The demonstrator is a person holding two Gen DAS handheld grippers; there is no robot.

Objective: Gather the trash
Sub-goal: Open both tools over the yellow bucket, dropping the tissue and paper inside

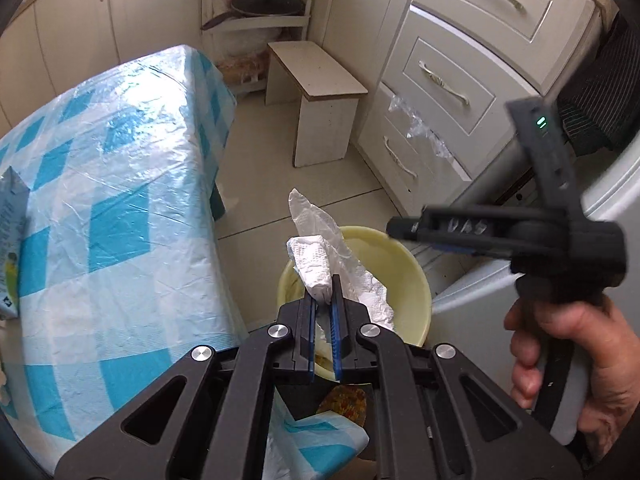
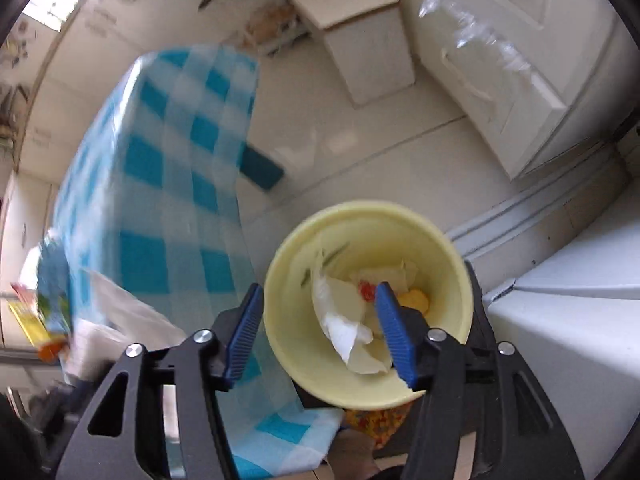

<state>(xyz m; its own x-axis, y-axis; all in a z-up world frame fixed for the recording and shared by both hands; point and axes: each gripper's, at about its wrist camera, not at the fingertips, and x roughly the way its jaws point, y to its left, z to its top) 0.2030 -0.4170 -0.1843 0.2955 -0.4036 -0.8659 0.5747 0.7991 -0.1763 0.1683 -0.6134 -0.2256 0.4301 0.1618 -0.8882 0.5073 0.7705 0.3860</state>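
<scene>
Kitchen floor tiles (image 1: 256, 184) beside a checked tablecloth (image 1: 120, 184) carry a yellow bin (image 2: 320, 376) at lower centre, where the left gripper (image 1: 325, 300) clenches a crumpled tissue (image 1: 320, 256) pointing up-frame, right gripper (image 2: 316, 320) spread empty.

1. One pale yellow bucket (image 2: 368, 384) on the floor.
2. One white paper napkin (image 1: 316, 268) held up above it.
3. One surface (image 1: 120, 168) under a blue-checked cover.
4. One small white stool (image 1: 320, 92).
5. Four cabinet drawers (image 1: 448, 84), stacked.
6. One dark pan (image 1: 266, 4) on the corner shelf.
</scene>
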